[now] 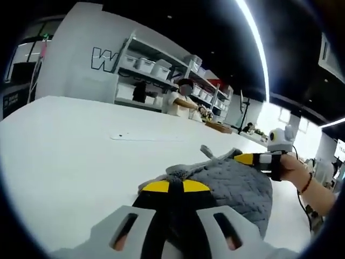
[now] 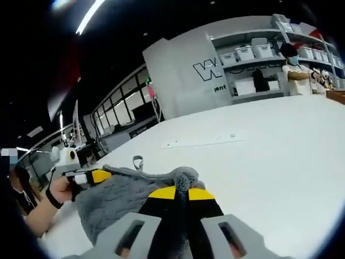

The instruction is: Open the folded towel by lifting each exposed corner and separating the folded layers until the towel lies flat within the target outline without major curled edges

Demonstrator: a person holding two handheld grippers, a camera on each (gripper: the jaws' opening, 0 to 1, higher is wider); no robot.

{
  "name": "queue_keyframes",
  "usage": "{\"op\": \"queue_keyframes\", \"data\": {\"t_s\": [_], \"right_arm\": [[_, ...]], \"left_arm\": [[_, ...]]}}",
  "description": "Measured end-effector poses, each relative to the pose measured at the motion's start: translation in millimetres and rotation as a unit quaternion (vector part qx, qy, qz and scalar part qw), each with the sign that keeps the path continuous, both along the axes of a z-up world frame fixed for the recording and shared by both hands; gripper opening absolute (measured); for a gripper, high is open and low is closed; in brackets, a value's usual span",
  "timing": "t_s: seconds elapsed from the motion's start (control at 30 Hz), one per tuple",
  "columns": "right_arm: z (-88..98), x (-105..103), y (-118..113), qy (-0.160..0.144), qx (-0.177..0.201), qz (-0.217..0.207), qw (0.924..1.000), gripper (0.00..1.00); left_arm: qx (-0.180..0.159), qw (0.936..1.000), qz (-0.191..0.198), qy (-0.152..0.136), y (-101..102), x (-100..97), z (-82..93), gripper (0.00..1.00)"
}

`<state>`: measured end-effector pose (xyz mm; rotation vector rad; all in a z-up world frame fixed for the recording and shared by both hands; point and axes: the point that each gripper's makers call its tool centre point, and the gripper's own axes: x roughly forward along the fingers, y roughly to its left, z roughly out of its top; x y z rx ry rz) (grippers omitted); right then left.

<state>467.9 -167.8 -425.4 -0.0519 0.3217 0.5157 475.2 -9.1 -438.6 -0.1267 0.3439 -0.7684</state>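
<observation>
Left gripper view, left to right.

1. Counter [image 1: 64, 151]: white, broad, bare on this side. A faint pale outline [image 1: 145, 137] lies on it beyond the towel, apparently the target; the towel is not yet within it.
2. Left tool [image 1: 169, 187]: yellow-tipped jaws drawn narrow, pinched on a bunched edge of the towel.
3. Towel [image 1: 237, 186]: grey, quilted, humped between the two tools, partly raised off the counter. A small hanging loop [image 1: 207, 151] stands up at its far edge.
4. Right tool [image 1: 250, 158]: enters from the right, held by a hand [image 1: 294, 167], its jaws closed on the towel's far corner.

Right gripper view, left to right.

5. Left tool [image 2: 96, 176], held by a hand [image 2: 58, 190], nipping the towel's left corner.
6. Towel [image 2: 116, 202]: bunched, layers gathered, loop [image 2: 138, 160] upright.
7. Right tool [image 2: 182, 192]: jaws narrow, clamped on a wad of cloth.
8. Outline [image 2: 205, 142]: ahead on the counter [image 2: 280, 162].

Handling note (judgement): the step in hand appears to be drawing two held corners apart. Each tool seems to hold a wad, perhaps several layers; if so, the fold will not part. Pull outward evenly and low, keep the cloth taut, then carry it forward to the outline. Lay the far edge first so that the near edge does not curl.
</observation>
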Motion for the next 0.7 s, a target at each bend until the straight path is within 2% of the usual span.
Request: {"op": "queue_keyframes", "data": {"t_s": [0.1, 0.17, 0.3, 0.7], "right_arm": [[-1.7, 2.8, 0.9, 0.001, -0.003, 0.001, 1.0000, 0.00], [-4.5, 4.9, 0.5, 0.001, -0.019, 0.002, 0.9998, 0.00], [-4.5, 11.0, -0.4, 0.008, 0.003, -0.005, 1.0000, 0.00], [-5.5, 20.3, -0.1, 0.012, 0.022, -0.020, 0.9995, 0.00]], "left_arm": [[-0.003, 1.0000, 0.002, -0.001, 0.0, 3.6, 0.7, 0.03], [-0.002, 1.0000, 0.004, -0.005, -0.9, 7.5, 1.0, 0.03], [-0.004, 1.0000, 0.004, 0.000, -1.9, 12.2, -0.3, 0.03], [-0.012, 0.9998, -0.001, 0.017, 4.6, 29.1, -3.1, 0.03]]}}
